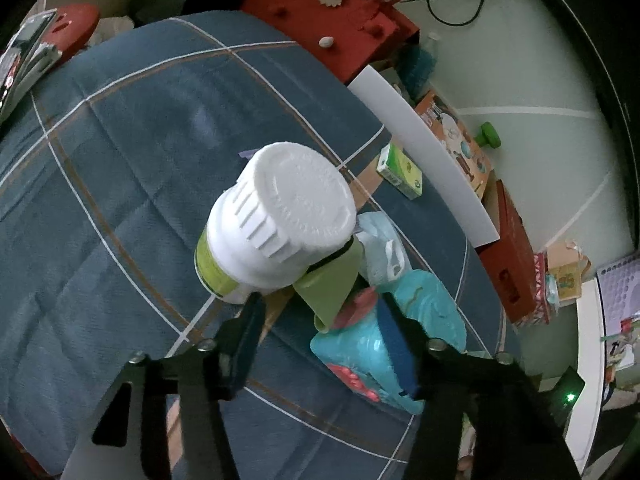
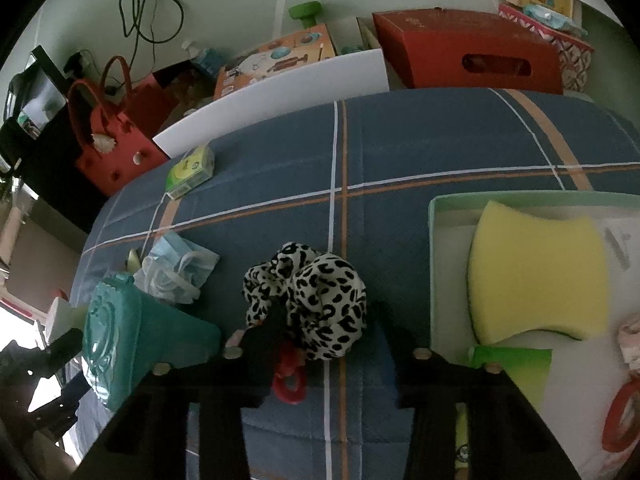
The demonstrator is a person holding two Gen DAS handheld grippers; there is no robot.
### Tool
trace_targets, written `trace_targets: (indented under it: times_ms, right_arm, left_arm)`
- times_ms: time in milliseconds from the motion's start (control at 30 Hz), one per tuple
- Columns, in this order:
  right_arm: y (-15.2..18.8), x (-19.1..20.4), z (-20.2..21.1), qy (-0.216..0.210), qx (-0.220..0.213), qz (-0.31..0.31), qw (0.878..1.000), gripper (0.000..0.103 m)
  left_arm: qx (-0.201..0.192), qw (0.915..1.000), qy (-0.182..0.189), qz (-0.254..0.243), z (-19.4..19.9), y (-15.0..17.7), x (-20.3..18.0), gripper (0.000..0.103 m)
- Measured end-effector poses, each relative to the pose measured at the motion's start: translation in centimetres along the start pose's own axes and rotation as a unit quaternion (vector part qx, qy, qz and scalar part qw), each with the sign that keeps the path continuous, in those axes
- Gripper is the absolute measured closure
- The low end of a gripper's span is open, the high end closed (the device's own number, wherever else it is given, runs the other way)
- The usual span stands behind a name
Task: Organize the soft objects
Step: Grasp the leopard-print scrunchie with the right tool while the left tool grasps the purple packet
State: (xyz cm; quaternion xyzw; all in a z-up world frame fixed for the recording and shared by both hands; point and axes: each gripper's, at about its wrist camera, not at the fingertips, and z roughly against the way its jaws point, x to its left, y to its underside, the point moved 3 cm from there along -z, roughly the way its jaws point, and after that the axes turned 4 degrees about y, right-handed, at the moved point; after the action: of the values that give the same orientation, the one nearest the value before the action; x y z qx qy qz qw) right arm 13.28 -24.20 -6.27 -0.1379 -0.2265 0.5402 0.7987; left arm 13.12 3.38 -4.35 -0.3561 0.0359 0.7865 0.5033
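Note:
A leopard-print scrunchie (image 2: 316,292) lies on the blue plaid bedspread (image 2: 420,148). My right gripper (image 2: 330,316) has a finger on each side of it, pressing in. A red ring (image 2: 288,384) shows just below it. To the right, a pale green tray (image 2: 432,260) holds a yellow sponge (image 2: 540,272). My left gripper (image 1: 318,304) sits low over a white-capped bottle (image 1: 288,208). A light green wedge (image 1: 328,284) lies between its half-spread fingers. Its left finger meets the bottle's base, and whether the pads press on anything is hidden. A teal packet (image 1: 432,308) and face masks (image 1: 380,248) lie beside it.
A small green box (image 2: 192,170) lies near the bed's far edge. Past that edge stand a white board (image 2: 280,96), a red bag (image 2: 116,148) and a red box (image 2: 472,52). Cables and a green dumbbell (image 2: 306,12) lie on the floor.

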Motion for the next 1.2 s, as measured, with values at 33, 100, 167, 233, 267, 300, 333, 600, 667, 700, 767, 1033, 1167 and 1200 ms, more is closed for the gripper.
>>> trace_targets:
  times_ms: [33, 100, 167, 233, 267, 300, 333, 600, 667, 700, 767, 1033, 1167, 1200]
  right_arm:
    - [0.0, -0.1, 0.0, 0.000, 0.001, 0.000, 1.000, 0.061]
    - [0.0, -0.1, 0.0, -0.001, 0.002, -0.002, 1.000, 0.062]
    - [0.0, -0.2, 0.0, -0.001, 0.002, -0.002, 1.000, 0.067]
    - [0.1, -0.2, -0.1, -0.001, 0.003, -0.003, 1.000, 0.067]
    - [0.1, -0.3, -0.1, -0.003, 0.003, -0.004, 1.000, 0.068]
    - [0.1, -0.3, -0.1, -0.004, 0.004, -0.005, 1.000, 0.073]
    - [0.1, -0.3, -0.1, -0.005, 0.004, -0.006, 1.000, 0.073]
    - [0.1, -0.3, 0.4, -0.008, -0.002, -0.004, 1.000, 0.080]
    - [0.0, -0.2, 0.5, -0.007, -0.003, -0.003, 1.000, 0.080]
    - [0.0, -0.2, 0.5, -0.006, -0.003, -0.003, 1.000, 0.080]
    - [0.0, -0.2, 0.7, -0.006, -0.005, -0.002, 1.000, 0.080]
    - [-0.5, -0.5, 1.2, -0.012, -0.014, -0.008, 1.000, 0.084]
    - [-0.8, -0.4, 2.1, -0.012, -0.028, -0.002, 1.000, 0.086]
    - [-1.0, -0.4, 2.4, -0.012, -0.032, 0.000, 0.999, 0.086]
  left_arm:
    - [0.001, 1.0000, 0.003, 0.004, 0.0, 0.1, 0.0, 0.051]
    - [0.001, 0.9999, 0.008, 0.009, -0.1, 0.2, 0.0, 0.051]
    - [-0.001, 0.9999, 0.008, 0.015, -0.1, 0.3, 0.0, 0.051]
    - [-0.005, 0.9998, 0.005, 0.019, 0.0, 0.4, 0.0, 0.053]
    - [-0.007, 0.9997, 0.008, 0.021, 0.0, 0.4, -0.1, 0.058]
    - [-0.009, 0.9997, 0.011, 0.022, 0.0, 0.4, -0.2, 0.061]
    - [-0.013, 0.9996, 0.013, 0.021, 0.1, 0.5, -0.4, 0.062]
    - [-0.020, 0.9986, 0.035, 0.034, 0.0, 0.5, -0.3, 0.078]
    - [-0.016, 0.9989, 0.031, 0.031, -0.1, 0.6, -0.3, 0.086]
    - [-0.011, 0.9990, 0.032, 0.030, -0.2, 0.7, -0.4, 0.087]
    - [-0.003, 0.9991, 0.037, 0.020, 0.0, 0.8, -0.7, 0.087]
    - [-0.012, 0.9959, 0.002, -0.090, 2.9, 0.0, -4.7, 0.087]
    - [-0.031, 0.9889, -0.033, -0.142, 4.2, -2.2, -6.5, 0.084]
    - [-0.030, 0.9849, -0.047, -0.164, 4.3, -2.9, -7.1, 0.083]
